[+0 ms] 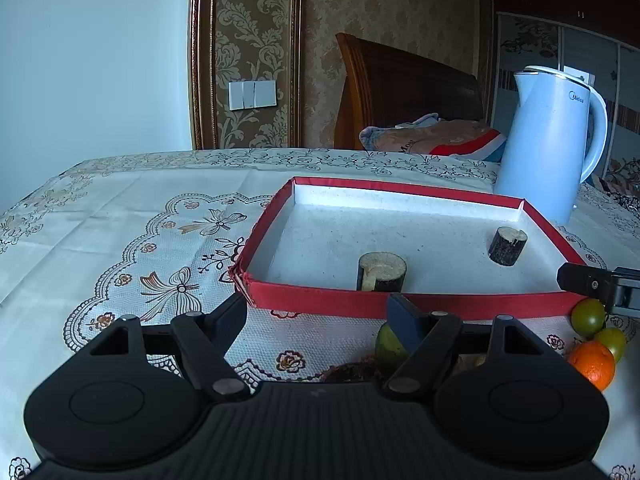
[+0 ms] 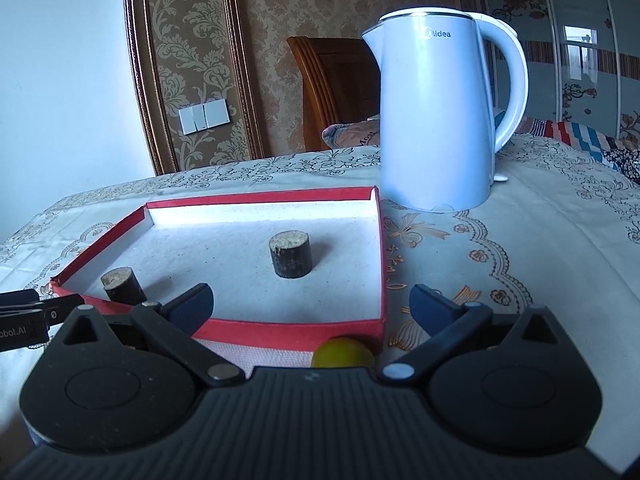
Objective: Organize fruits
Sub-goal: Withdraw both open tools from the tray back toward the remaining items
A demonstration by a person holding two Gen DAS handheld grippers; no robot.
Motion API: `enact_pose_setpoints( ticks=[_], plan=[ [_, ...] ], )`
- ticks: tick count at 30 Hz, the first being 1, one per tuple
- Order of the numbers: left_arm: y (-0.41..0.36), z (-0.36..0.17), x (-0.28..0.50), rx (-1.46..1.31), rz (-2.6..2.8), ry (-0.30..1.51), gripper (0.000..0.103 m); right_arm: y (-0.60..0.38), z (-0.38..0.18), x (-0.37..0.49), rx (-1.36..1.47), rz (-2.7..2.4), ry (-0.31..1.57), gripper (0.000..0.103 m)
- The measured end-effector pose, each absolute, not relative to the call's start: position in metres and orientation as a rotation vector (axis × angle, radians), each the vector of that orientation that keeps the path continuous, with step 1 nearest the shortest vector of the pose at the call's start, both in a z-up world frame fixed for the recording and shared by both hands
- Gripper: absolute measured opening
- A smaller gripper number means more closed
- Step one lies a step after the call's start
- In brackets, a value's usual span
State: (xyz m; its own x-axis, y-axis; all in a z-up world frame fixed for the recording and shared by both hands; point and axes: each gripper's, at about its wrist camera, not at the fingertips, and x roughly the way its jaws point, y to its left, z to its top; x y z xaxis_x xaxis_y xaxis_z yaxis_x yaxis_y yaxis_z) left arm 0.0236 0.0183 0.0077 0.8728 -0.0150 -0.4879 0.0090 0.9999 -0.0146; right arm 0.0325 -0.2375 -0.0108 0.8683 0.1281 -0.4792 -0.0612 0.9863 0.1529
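A red-walled box (image 1: 320,300) with a white floor holds two short dark cylinders, one near the front wall (image 1: 381,272) and one at the right (image 1: 507,246). In front of the box lie a green fruit (image 1: 390,344), two small green-yellow fruits (image 1: 588,317) and an orange (image 1: 593,364). My left gripper (image 1: 320,312) is open, its right finger above the green fruit. My right gripper (image 2: 312,304) is open just in front of the box (image 2: 280,330), with a yellow-green fruit (image 2: 343,354) below it. Both cylinders (image 2: 291,255) (image 2: 122,285) show there too.
A pale blue electric kettle (image 2: 436,120) stands right behind the box on the floral tablecloth (image 1: 132,240). A brown round thing (image 1: 352,372) lies partly hidden under my left gripper. A wooden bed headboard and bedding lie beyond the table.
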Motion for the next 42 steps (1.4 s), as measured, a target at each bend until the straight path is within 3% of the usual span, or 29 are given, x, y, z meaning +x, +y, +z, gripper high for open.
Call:
enact_pose_setpoints(
  ticks=[26, 28, 42],
  plan=[
    [0.04, 0.003, -0.002, -0.054, -0.032, 0.521, 0.077, -0.251, -0.012, 0.02, 0.198, 0.07, 0.511, 0.103],
    [0.042, 0.003, -0.003, -0.067, -0.05, 0.53, 0.083, -0.252, -0.012, 0.02, 0.199, 0.068, 0.515, 0.103],
    [0.031, -0.002, 0.0, -0.002, -0.049, 0.557, 0.083, -0.264, -0.016, 0.003, 0.249, 0.056, 0.544, 0.103]
  ],
)
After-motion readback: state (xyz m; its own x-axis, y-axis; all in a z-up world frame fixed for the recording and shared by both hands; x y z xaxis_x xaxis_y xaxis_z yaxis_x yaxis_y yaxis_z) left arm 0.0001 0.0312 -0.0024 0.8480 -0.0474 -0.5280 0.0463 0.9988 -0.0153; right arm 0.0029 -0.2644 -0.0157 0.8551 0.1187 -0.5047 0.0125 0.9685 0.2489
